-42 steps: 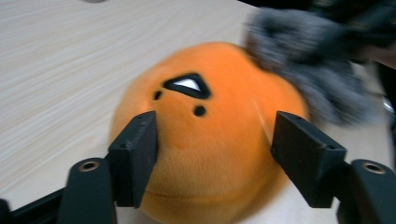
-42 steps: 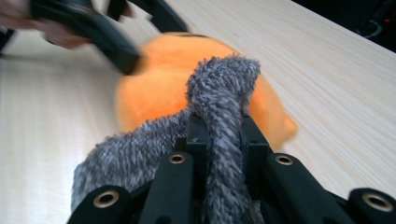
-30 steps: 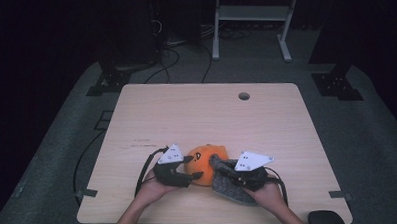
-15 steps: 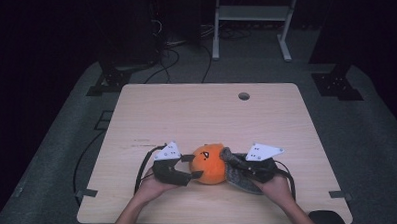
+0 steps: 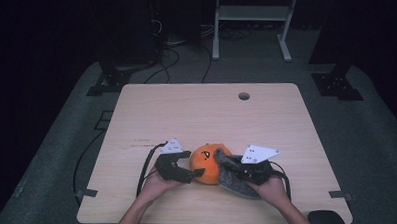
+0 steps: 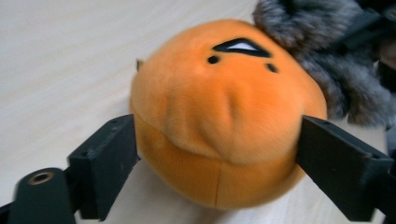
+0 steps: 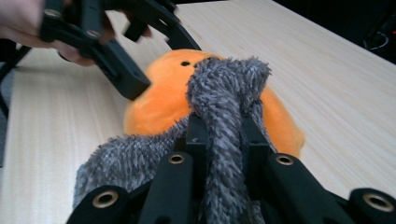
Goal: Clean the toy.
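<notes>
Both grippers are black, each topped by a pale grey three-cornered plate with small dark dots. The left gripper (image 5: 197,173) trails a black cable; the right gripper (image 7: 219,126) has brass-ringed holes along its jaw arms. The person's forearms are bare.

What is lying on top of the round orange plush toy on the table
A fold of grey furry fabric, pinched by the right gripper, drapes over the round orange plush toy. The toy's upper face stays bare; what the fabric covers is hidden.

Soft orange plush ball (image 6: 219,116), shaggy grey fur cloth (image 7: 224,121)
</notes>
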Tool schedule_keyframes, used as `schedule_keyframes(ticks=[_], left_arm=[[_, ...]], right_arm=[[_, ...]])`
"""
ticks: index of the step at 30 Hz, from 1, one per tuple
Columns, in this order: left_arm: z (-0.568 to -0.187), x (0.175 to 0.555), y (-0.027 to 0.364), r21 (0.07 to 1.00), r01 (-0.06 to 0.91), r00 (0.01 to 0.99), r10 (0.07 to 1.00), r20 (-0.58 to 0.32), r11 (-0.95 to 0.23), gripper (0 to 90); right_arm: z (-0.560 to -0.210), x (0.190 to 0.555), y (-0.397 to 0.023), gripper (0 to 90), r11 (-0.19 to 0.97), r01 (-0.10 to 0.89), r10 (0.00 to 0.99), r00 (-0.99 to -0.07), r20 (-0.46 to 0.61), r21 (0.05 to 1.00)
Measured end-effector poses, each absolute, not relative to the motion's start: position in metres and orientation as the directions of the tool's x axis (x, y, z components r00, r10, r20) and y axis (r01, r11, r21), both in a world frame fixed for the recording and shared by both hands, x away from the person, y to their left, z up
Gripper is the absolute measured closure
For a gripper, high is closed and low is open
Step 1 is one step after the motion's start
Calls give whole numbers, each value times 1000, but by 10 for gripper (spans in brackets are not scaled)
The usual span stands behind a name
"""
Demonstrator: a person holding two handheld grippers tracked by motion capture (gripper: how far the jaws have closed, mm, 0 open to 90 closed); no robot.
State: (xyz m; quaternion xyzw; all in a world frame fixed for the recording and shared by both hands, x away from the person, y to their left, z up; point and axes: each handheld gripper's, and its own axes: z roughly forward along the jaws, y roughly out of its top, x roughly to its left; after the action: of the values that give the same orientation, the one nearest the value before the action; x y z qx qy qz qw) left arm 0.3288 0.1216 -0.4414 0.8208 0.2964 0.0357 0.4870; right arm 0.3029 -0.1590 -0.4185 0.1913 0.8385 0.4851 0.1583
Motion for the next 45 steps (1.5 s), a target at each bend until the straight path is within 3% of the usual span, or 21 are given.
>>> schedule_keyframes(ticks=[2,3,4,6,9,12,14,17,18,20,21,27,32,33,35,37,39,41,42,43,45], left_arm=[[-442,327,119,826,430,831,518,-205,-364,239],[-440,324,117,840,390,840,520,-156,-378,239],[-434,318,114,845,315,858,509,-61,-431,343],[-431,314,114,852,294,858,512,-36,-433,384],[-431,314,115,857,287,864,502,-38,-428,375],[-435,320,116,862,345,845,522,-114,-371,178],[-442,325,114,831,428,825,530,-198,-356,149],[-441,321,113,850,378,836,531,-142,-368,317],[-433,315,109,854,295,852,523,-32,-428,351],[-430,312,109,855,266,855,519,4,-444,382],[-424,309,111,860,224,859,510,48,-459,384],[-423,308,115,856,201,872,485,64,-476,375],[-421,300,100,828,133,881,448,154,-544,369],[-421,300,100,830,134,880,450,151,-541,369],[-423,301,102,840,149,878,460,130,-521,279],[-424,306,103,855,203,865,496,71,-477,192],[-425,312,104,856,271,854,519,-2,-441,174],[-426,314,104,858,301,852,521,-46,-417,253],[-426,309,101,861,235,863,505,29,-451,306],[-426,309,101,861,235,863,505,29,-451,334],[-424,301,94,848,146,878,461,126,-510,354]], right_arm=[[-419,298,-153,773,459,150,450,-889,-83,876],[-419,298,-153,773,459,150,450,-889,-83,876],[-417,294,-147,773,464,125,422,-901,-95,877],[-413,296,-146,773,472,112,434,-893,-119,875],[-412,301,-153,774,467,132,473,-873,-121,874],[-415,304,-165,776,483,157,506,-853,-128,861],[-417,299,-162,775,483,158,490,-864,-116,861],[-416,295,-153,775,471,146,458,-883,-100,870],[-413,292,-141,775,482,119,439,-890,-121,868],[-409,293,-139,775,486,107,441,-887,-137,868],[-408,294,-141,775,488,106,450,-881,-146,867],[-412,301,-160,775,475,152,509,-851,-130,867],[-404,288,-136,774,476,54,423,-889,-174,878],[-404,288,-136,774,476,54,423,-889,-174,878],[-404,293,-139,776,469,71,435,-886,-160,880],[-408,295,-144,777,484,85,454,-875,-166,871],[-410,294,-147,777,499,88,462,-869,-179,862],[-409,295,-148,778,490,97,463,-871,-165,866],[-407,294,-147,778,487,90,457,-874,-166,869],[-407,294,-147,778,487,90,457,-874,-166,869],[-402,291,-142,777,467,76,432,-889,-153,881]])
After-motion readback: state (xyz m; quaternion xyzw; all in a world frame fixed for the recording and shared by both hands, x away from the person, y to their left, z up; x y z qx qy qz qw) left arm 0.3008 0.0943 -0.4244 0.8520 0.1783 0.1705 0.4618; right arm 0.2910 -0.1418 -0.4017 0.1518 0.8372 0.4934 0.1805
